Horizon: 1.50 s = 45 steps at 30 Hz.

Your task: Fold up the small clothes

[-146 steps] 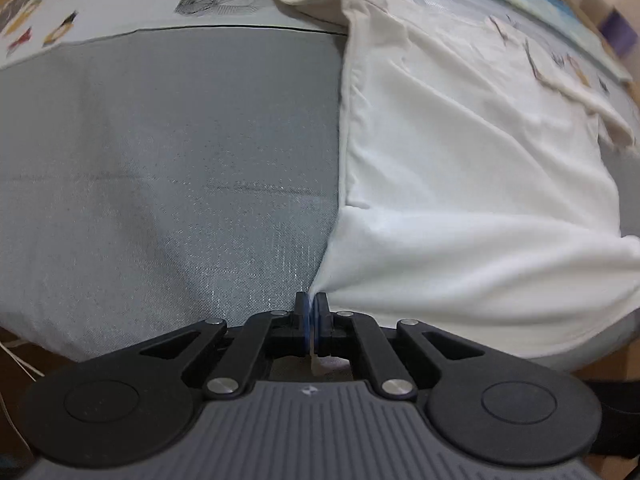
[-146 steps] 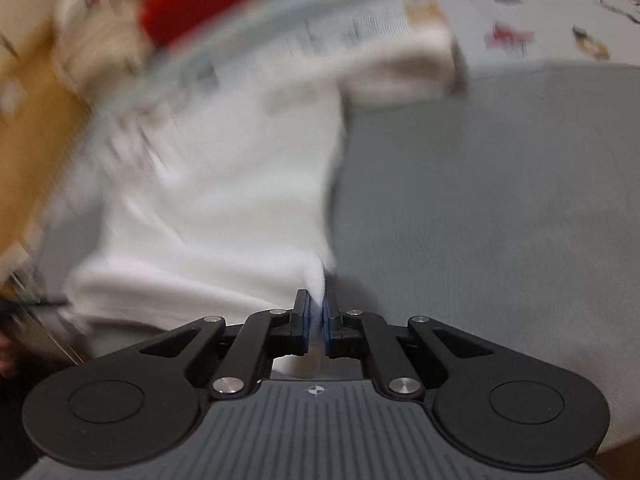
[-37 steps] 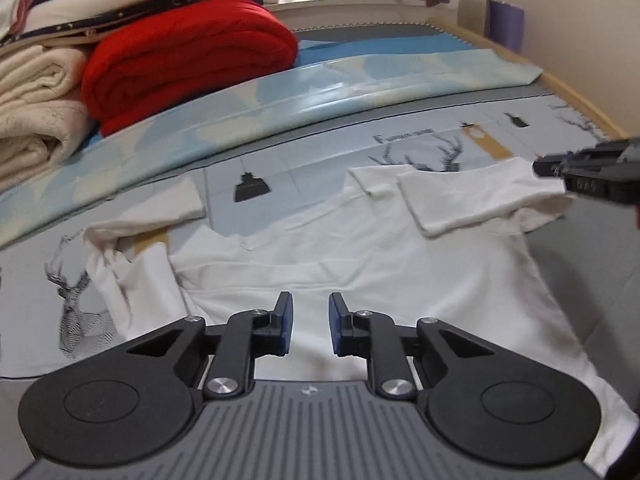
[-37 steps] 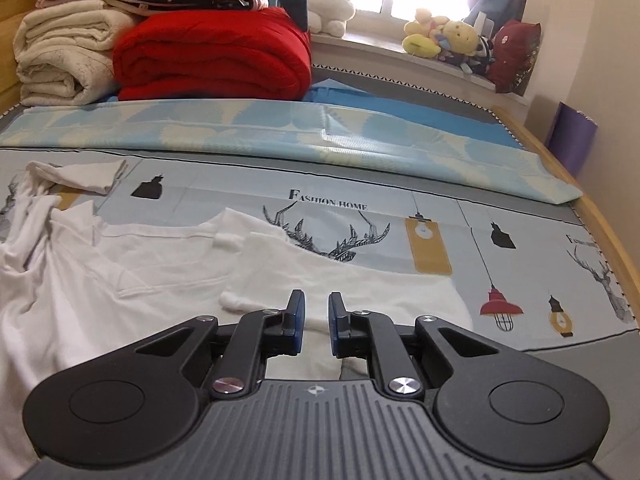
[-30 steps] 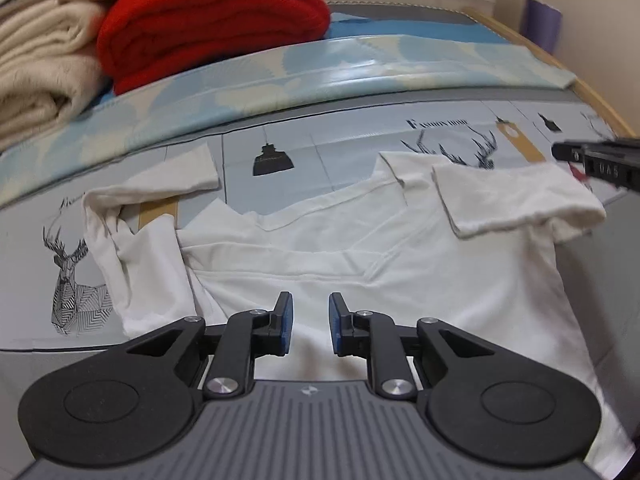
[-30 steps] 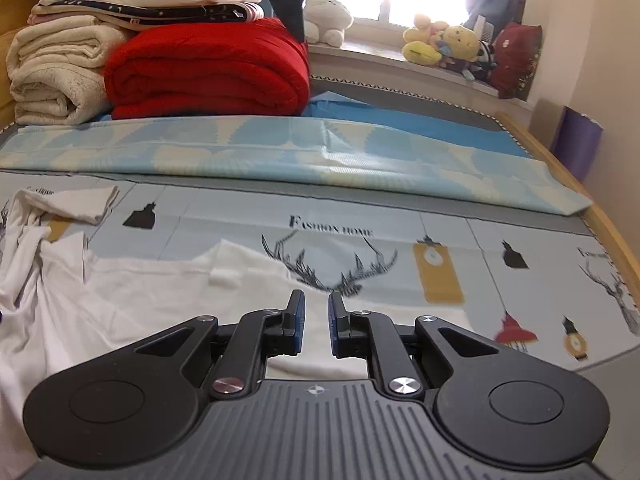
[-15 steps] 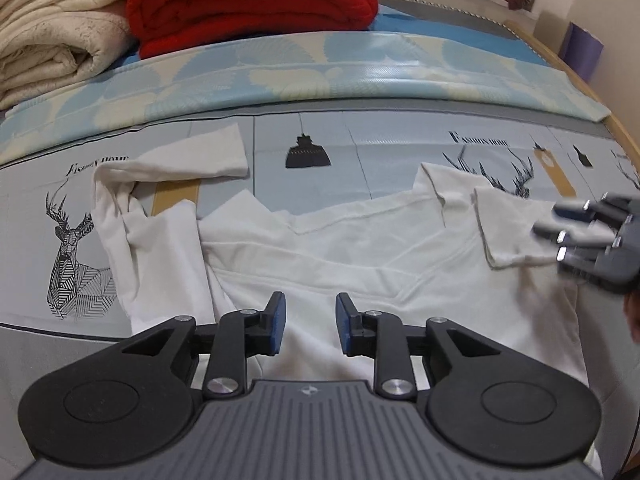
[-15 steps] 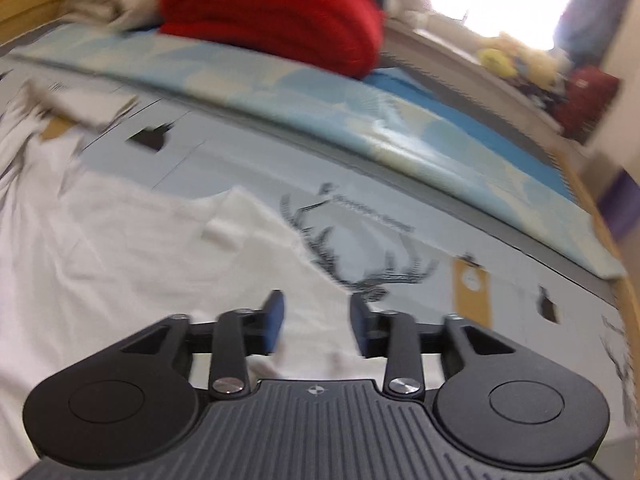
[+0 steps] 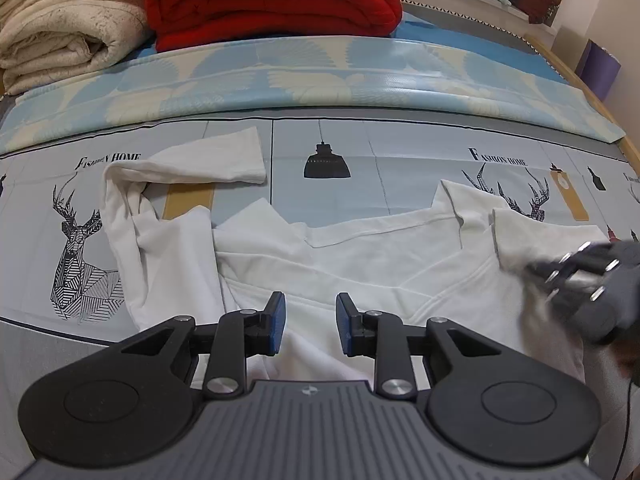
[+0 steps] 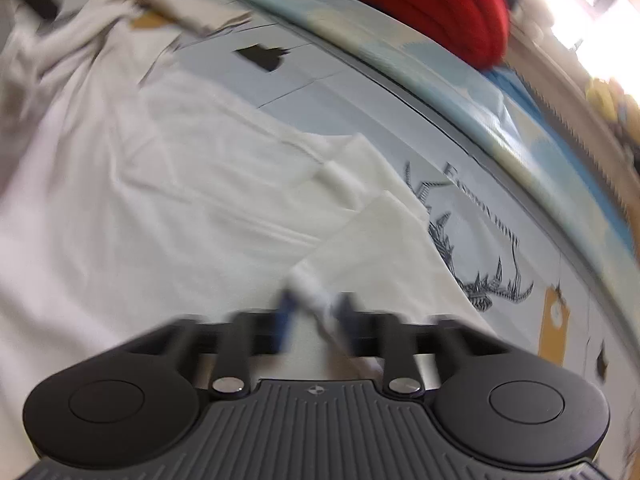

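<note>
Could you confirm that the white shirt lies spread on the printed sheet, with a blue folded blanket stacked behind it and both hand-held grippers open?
Nearly: the folded blanket is red, not blue, as the left wrist view shows. The white shirt does lie on the printed sheet, and the left hand-held gripper and right hand-held gripper are open.

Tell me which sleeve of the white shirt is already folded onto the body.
The sleeve beside the right gripper lies folded onto the white shirt. The other sleeve, far left, stretches out on the printed sheet.
</note>
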{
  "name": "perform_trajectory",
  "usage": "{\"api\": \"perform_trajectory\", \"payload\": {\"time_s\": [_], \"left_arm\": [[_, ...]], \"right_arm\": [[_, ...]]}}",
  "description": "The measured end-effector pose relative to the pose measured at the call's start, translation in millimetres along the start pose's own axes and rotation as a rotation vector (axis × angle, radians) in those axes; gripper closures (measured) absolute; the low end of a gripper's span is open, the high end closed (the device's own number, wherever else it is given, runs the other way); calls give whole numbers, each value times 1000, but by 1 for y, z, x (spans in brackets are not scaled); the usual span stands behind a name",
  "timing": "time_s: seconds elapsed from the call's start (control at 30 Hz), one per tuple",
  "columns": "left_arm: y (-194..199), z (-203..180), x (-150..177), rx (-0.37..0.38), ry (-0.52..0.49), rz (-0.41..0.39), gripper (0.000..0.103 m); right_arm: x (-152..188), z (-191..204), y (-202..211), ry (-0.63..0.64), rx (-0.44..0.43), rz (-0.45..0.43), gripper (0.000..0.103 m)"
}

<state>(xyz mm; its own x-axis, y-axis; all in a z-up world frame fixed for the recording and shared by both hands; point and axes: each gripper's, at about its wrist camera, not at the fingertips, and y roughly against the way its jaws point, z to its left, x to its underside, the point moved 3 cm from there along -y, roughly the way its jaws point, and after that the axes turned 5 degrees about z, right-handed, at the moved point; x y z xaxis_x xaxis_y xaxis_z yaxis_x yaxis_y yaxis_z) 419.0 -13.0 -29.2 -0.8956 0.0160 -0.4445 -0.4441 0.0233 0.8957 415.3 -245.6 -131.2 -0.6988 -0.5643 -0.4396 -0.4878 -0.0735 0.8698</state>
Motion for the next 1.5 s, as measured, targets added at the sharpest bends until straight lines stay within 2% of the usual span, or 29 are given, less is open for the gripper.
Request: {"api": "perform_trajectory", "payload": {"time_s": [0.1,0.2,0.3,0.4,0.5,0.6,0.7,0.83,0.9,1.0,1.03,1.1,1.2,1.27,1.33,1.37,1.43,1.5], "left_arm": [[4,3,-1,0,6,-8,72],[8,5,-2,2,4,-15,72],[10,5,0,1,-10,-16,72],[9,5,3,-6,-26,-10,72],[7,6,4,-17,-34,-5,72],[4,6,5,-26,-41,-3,72],[0,4,7,-37,-60,4,72],[-2,2,9,-49,-89,4,72],[-4,3,10,-57,-96,7,72],[-6,6,13,-65,-99,15,72],[-7,7,13,-64,-99,19,72],[-9,9,13,-47,-91,31,72],[-8,17,12,-14,-51,43,72],[-6,28,9,-4,-18,42,70],[-1,43,4,-2,19,30,69],[2,54,-1,-4,46,22,69],[10,79,-11,-11,109,-4,69],[19,112,-22,-18,199,-36,69]], "right_arm": [[4,-57,29,-266,3,-103,99],[33,-128,62,-571,49,-216,99],[92,-201,96,-896,131,-343,99],[162,-257,117,-1163,234,-410,99],[227,-293,126,-1332,341,-418,99],[283,-317,128,-1459,394,-410,99],[326,-330,119,-1534,427,-376,100],[363,-340,105,-1578,451,-319,100],[376,-341,104,-1593,451,-321,100],[377,-345,111,-1588,462,-396,100],[377,-346,111,-1580,477,-387,100],[389,-346,104,-1608,497,-305,100],[401,-339,85,-1673,464,-168,95],[399,-331,87,-1662,495,-128,94],[385,-328,100,-1633,550,-152,86],[376,-326,109,-1617,566,-174,82],[348,-320,129,-1575,574,-245,64],[313,-311,152,-1517,545,-330,60]]}}
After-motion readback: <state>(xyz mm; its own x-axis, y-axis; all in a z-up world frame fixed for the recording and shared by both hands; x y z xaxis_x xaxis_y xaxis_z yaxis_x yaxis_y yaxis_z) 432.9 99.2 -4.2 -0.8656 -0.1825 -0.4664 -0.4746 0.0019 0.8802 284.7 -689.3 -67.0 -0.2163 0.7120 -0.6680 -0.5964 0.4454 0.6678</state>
